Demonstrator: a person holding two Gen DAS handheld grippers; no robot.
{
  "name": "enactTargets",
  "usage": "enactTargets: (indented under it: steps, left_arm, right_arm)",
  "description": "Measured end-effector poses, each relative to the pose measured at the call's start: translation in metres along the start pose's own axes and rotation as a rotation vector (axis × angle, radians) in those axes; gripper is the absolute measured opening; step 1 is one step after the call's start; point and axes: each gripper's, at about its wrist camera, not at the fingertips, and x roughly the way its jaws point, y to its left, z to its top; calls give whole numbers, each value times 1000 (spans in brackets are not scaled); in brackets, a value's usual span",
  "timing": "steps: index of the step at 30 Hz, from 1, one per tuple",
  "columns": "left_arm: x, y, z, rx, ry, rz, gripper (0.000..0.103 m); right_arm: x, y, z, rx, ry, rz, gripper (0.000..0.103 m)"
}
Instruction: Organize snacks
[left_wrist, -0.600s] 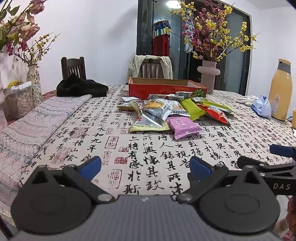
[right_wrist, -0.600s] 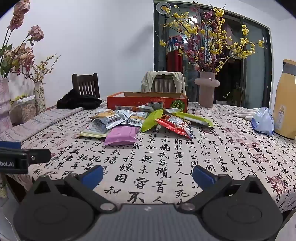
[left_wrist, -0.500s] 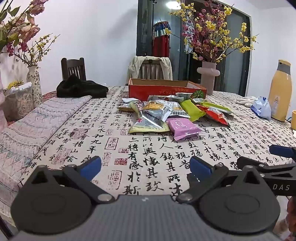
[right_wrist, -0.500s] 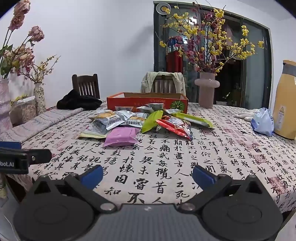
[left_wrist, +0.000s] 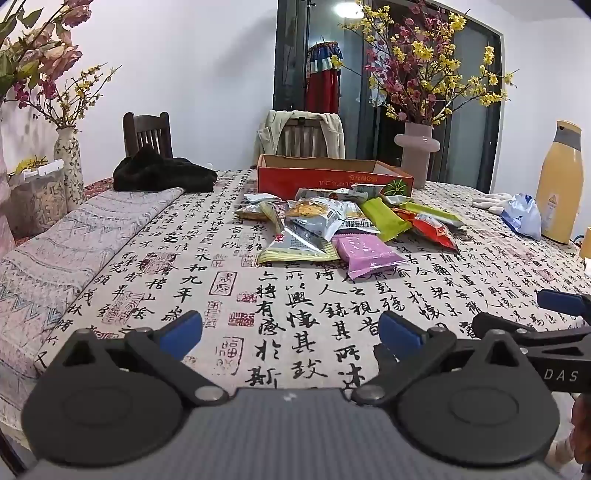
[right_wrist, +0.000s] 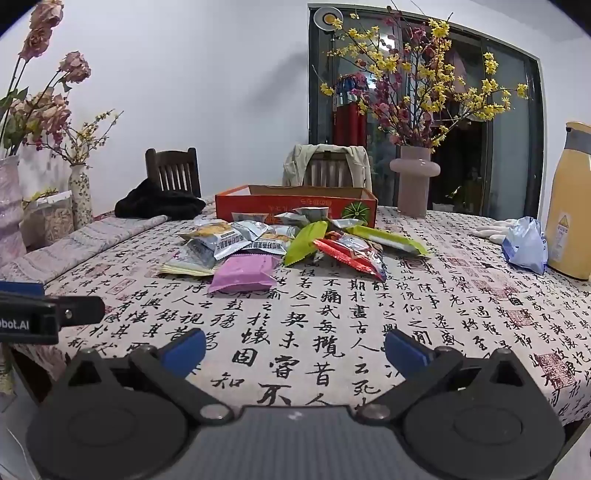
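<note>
Both claws, left claw (left_wrist: 290, 332) and right claw (right_wrist: 295, 350), gape empty over the near bench (right_wrist: 332, 332). We see the purple packet (right_wrist: 243, 275) ahead, nearest the pile's front, left of right-claw centre, long axis crosswise.

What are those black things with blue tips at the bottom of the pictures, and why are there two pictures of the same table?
Those are grabbing tools. A person holds one hand-held gripper in each hand, and each has a tiny camera looking out along its two fingers. One picture comes from the left hand-held gripper, the other from the right hand-held gripper. The blue tips are its fingers. Both tools are wide open and hold nothing. On the tablecloth lies a pile of snack packets, with a purple packet nearest. Behind the pile stands an open red box. Off to the right are a yellow bottle and a small blue bag.
</note>
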Motion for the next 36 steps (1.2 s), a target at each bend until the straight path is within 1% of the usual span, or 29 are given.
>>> enactTargets:
  steps: [11, 15, 36]
  left_arm:
    - [0, 1, 0, -2, 0, 6, 103]
    - [0, 1, 0, -1, 0, 7, 103]
    - [1, -1, -1, 14, -2, 16, 103]
  right_arm:
    - [-1, 1, -1, 0, -3, 0, 103]
    - [-2, -5, 3, 10, -9, -14, 103]
    - [0, 0, 4, -17, -13, 3, 103]
